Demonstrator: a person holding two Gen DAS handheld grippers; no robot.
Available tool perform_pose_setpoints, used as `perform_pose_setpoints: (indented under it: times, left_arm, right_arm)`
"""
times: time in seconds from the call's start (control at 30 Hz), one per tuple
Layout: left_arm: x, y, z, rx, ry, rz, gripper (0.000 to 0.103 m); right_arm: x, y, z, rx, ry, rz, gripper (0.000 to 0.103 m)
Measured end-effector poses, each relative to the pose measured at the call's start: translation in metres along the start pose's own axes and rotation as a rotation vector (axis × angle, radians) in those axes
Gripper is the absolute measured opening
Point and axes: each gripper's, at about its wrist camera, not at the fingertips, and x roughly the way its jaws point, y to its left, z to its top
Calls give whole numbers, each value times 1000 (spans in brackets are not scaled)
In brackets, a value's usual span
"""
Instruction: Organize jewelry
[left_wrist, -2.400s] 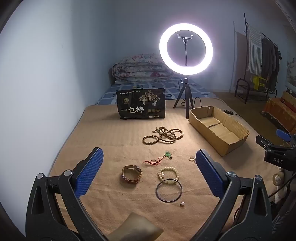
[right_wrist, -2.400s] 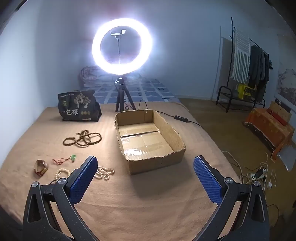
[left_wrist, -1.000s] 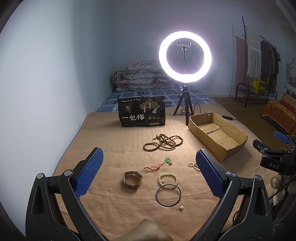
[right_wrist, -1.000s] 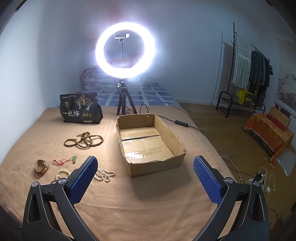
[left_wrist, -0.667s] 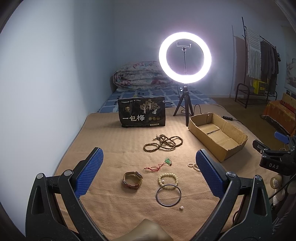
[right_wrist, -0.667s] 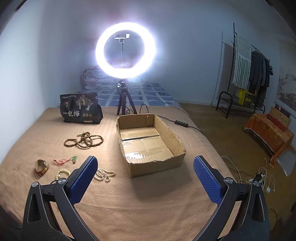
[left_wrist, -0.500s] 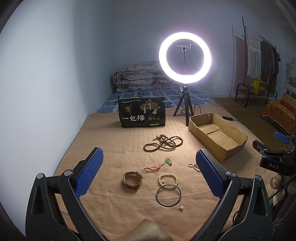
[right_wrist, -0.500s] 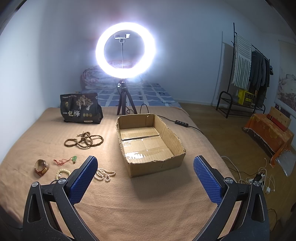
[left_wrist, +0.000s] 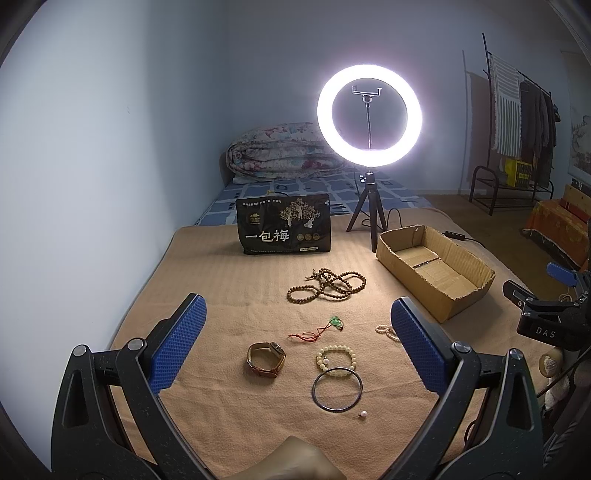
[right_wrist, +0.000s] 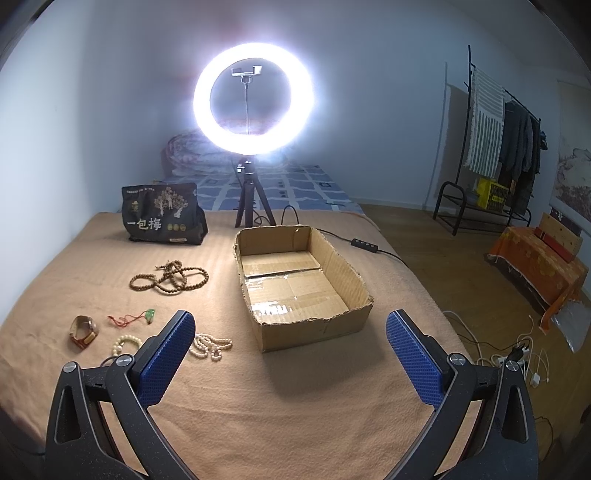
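Across the tan blanket-covered bed (left_wrist: 229, 280), we are holding the left tool (left_wrist: 295, 347) and right tool (right_wrist: 290, 354) spread wide and grasping nothing, hovering above the brown wooden bead necklace (left_wrist: 327, 284), leather-strapped watch (left_wrist: 266, 360) and cream bead bracelet (left_wrist: 336, 360) lying beside the open cardboard box (right_wrist: 314, 328).

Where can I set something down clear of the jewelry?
Bare blanket lies in front of the shallow cardboard box, between it and the right tool. The box floor is bare too. It is crowded left of the box, from brown bead necklace to white pearl strand.
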Motion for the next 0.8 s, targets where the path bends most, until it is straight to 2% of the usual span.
perform_pose_setpoints:
  times: [0.8]
  left_arm:
    - [14,12,-7,1,26,18,102]
  right_arm:
    - [5,11,-4,-16,22,40,103]
